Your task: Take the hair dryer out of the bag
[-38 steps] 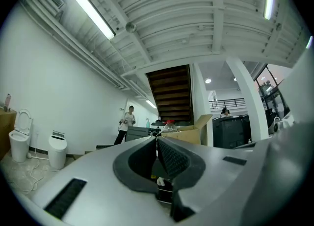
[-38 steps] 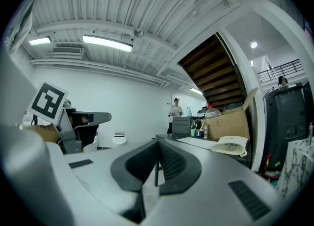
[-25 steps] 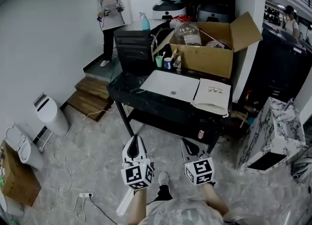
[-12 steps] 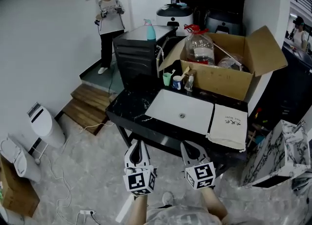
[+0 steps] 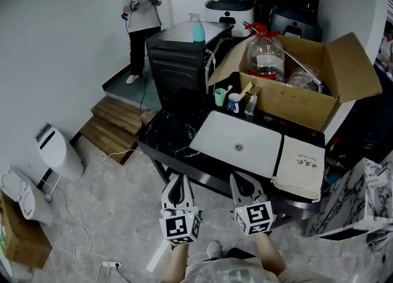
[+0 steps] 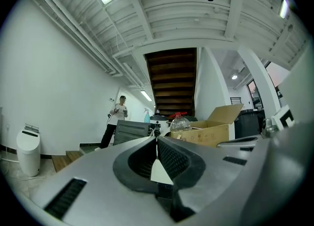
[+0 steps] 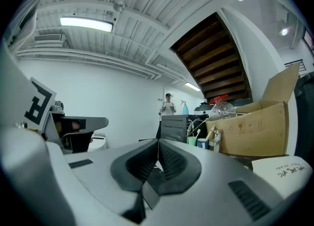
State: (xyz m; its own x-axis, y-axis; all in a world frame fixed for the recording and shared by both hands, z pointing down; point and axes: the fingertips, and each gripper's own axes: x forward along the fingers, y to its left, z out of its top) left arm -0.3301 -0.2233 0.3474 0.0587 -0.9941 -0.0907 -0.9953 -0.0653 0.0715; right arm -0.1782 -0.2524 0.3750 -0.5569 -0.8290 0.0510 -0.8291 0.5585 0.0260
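The left hand-held gripper (image 5: 178, 180) and right hand-held gripper (image 5: 239, 179) are both clenched on nothing, short of the black marbled bench (image 5: 167, 135). The flat cream cloth bag (image 5: 300, 166) lies at its right end, long axis near-to-far, nearer the right hand-held gripper. No hair dryer shows; it is presumably inside.
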